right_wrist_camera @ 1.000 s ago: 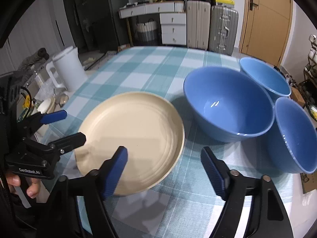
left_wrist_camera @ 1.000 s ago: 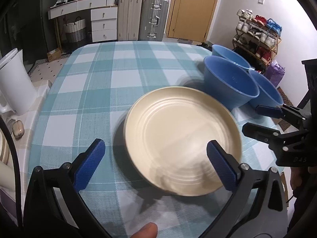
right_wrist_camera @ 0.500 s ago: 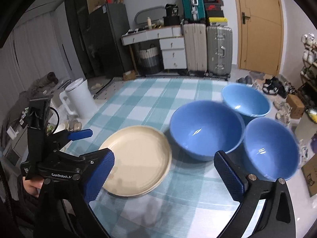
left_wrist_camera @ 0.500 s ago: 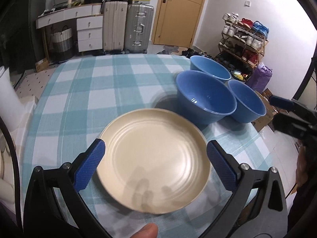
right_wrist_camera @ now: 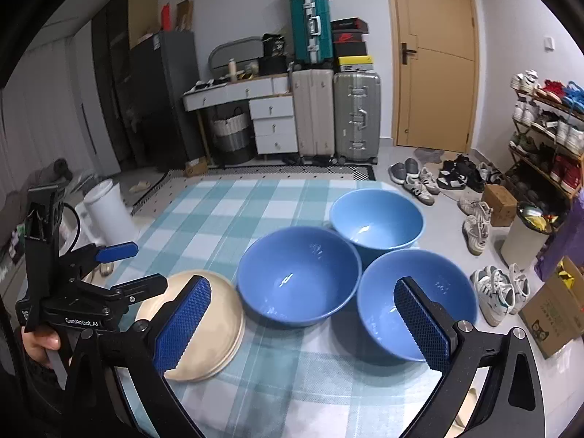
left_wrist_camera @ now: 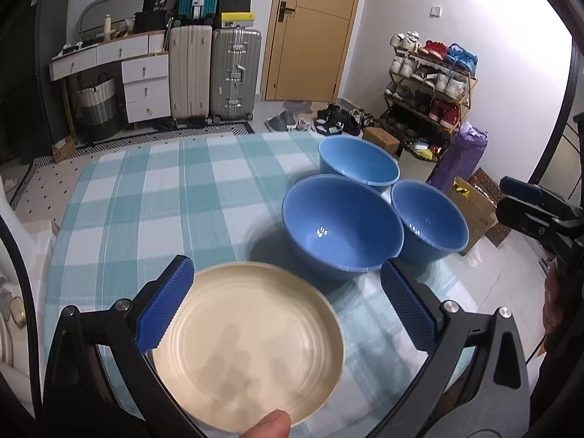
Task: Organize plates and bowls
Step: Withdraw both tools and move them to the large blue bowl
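From the left wrist, I have the left hand-held gripper point(left_wrist_camera: 288, 314) spread wide, holding nothing, with the cream plate point(left_wrist_camera: 248, 343) lying flat between its fingers; I'd lower evenly onto one rim. From the right wrist, the right hand-held gripper point(right_wrist_camera: 303, 325) is equally spread over three glossy blue bowls point(right_wrist_camera: 299, 277), possibly touching; the plate lies to its left on the counter point(right_wrist_camera: 233, 215).

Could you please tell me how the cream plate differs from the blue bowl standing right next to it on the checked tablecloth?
The cream plate is shallow and nearly flat, while the nearest blue bowl is deep with steep walls. The plate's floor shows concentric ridges; the bowl's inside is smooth and glossy with highlights. The plate lies nearest the left gripper, whose jaws are open above it; the bowl sits farther back, beside two more blue bowls. Both are round, upright, empty and rest on the checked tablecloth.
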